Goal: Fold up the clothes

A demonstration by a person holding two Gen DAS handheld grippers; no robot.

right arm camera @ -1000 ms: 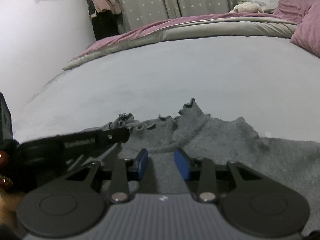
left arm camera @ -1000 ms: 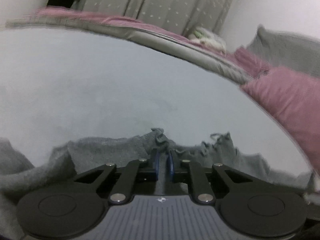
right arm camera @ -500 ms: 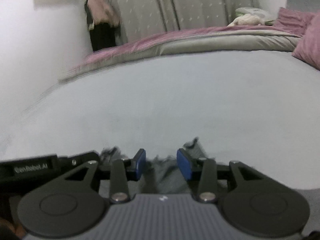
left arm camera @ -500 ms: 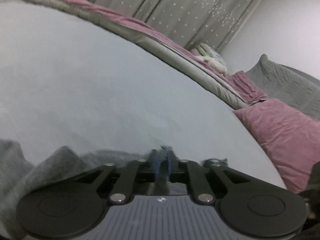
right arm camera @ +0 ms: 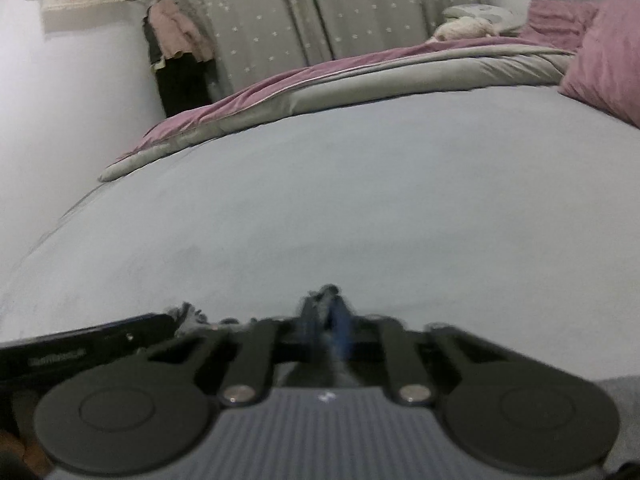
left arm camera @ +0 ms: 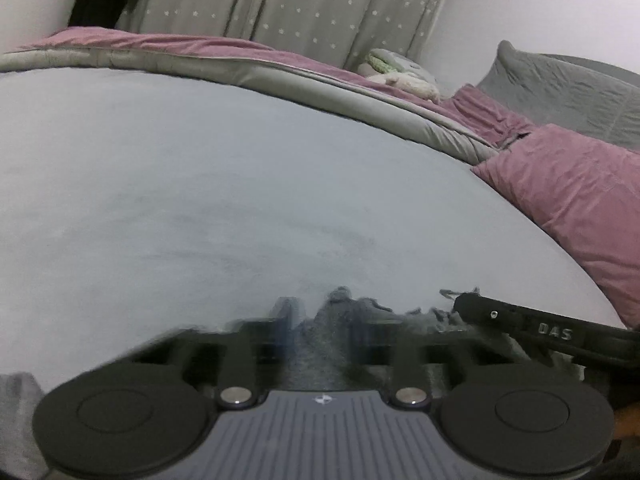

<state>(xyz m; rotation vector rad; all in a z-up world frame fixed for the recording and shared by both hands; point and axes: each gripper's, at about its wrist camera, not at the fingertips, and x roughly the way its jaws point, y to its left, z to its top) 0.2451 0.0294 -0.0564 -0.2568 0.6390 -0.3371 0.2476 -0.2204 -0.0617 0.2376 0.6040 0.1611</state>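
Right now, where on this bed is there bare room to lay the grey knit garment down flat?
The pale grey bedsheet lies bare ahead of both grippers, bordered far off by the folded pink-and-beige duvet and, rightward, by the pink pillow. It is crowded only close in, where the left gripper, right gripper and bunched grey knit garment meet.

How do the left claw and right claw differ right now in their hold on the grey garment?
The left claw stands open, fingers apart, with the grey garment lying in the gap; the right claw is shut, pads pressed together on the frilled edge. More knit shows around the left claw; only a small tuft pokes past the right claw. Both are blurred and sit low over the pale bedsheet.
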